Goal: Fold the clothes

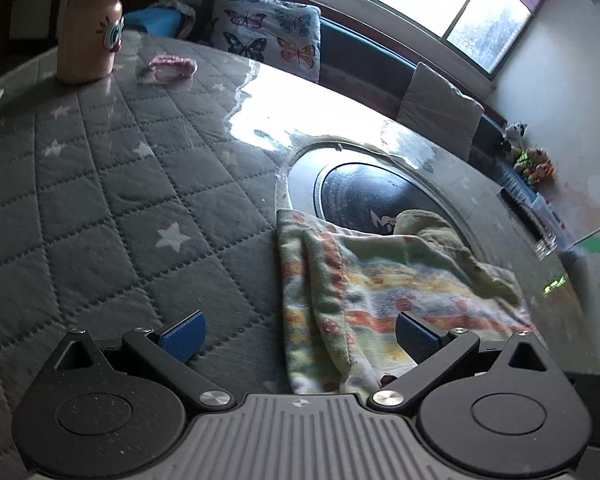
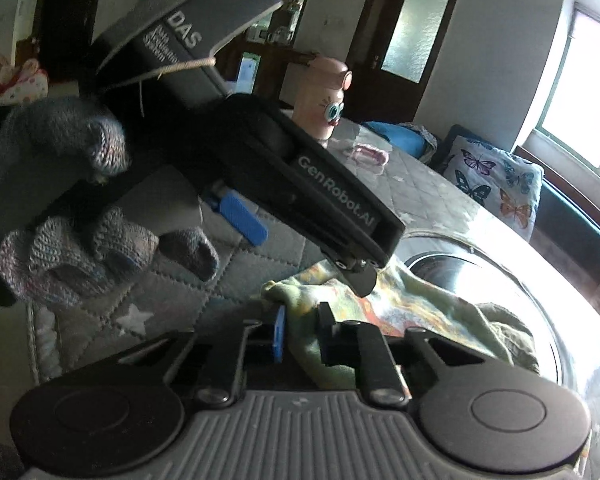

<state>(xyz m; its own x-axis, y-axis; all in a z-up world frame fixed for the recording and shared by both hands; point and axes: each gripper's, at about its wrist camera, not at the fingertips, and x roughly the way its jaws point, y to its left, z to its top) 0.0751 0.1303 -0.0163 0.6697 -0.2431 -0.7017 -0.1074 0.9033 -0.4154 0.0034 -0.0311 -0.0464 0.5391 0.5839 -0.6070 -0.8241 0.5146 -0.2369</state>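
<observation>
A pale green garment with orange and yellow flower stripes [image 1: 384, 292] lies crumpled on the grey quilted table cover [image 1: 100, 184], partly over a round metal inset. My left gripper [image 1: 300, 334] stands open above its near edge, one blue pad over the quilt, the other over the cloth. In the right wrist view my right gripper [image 2: 302, 330] is shut on a fold of the same garment [image 2: 420, 308], its pads close together with cloth pinched between. The left gripper's black body [image 2: 320, 200], held by a knit-gloved hand [image 2: 68, 200], hovers just above that spot.
A pink bottle with a cartoon face [image 1: 90, 20] stands at the far left of the table, a small pink knitted item [image 1: 168, 66] beside it. A round metal inset [image 1: 364, 196] sits in the table's middle. Behind are a butterfly cushion [image 1: 272, 36], a bench and a window.
</observation>
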